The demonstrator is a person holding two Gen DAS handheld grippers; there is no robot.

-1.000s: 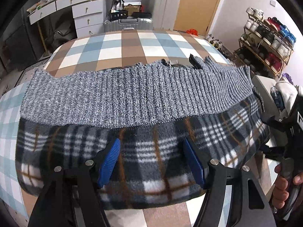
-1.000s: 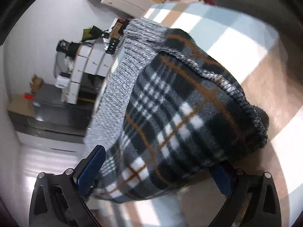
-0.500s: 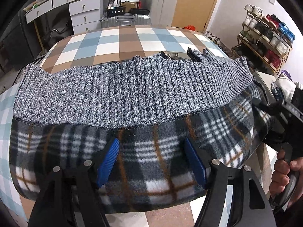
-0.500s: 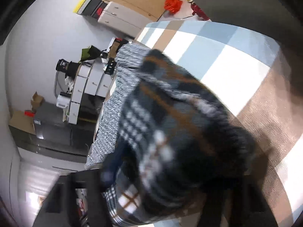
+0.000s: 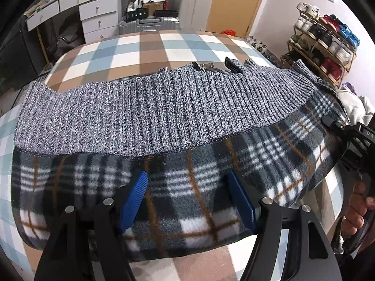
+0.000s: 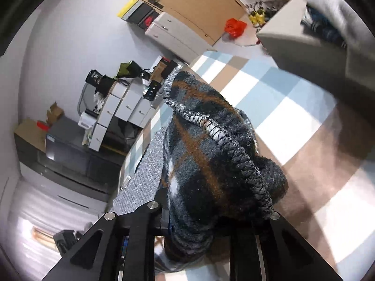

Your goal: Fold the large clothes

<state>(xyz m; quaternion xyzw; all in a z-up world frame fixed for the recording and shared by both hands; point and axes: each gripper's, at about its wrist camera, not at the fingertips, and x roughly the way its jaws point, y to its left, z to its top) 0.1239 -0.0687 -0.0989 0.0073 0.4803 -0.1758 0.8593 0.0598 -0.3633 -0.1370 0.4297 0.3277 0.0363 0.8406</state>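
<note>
Your right gripper (image 6: 211, 213) was closing on the plaid jacket's (image 5: 187, 187) right end, w/ your left gripper (image 5: 187, 201) spread apart over its near edge on the checkered bed (image 5: 150, 49).

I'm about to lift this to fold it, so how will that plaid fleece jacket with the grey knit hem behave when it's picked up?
Probably floppy: the plaid fleece jacket already bunches and sags in thick soft folds. The right gripper is closing on a bunched edge, so it likely compresses rather than slips. The grey knit hem looks stretchy and may droop.
</note>
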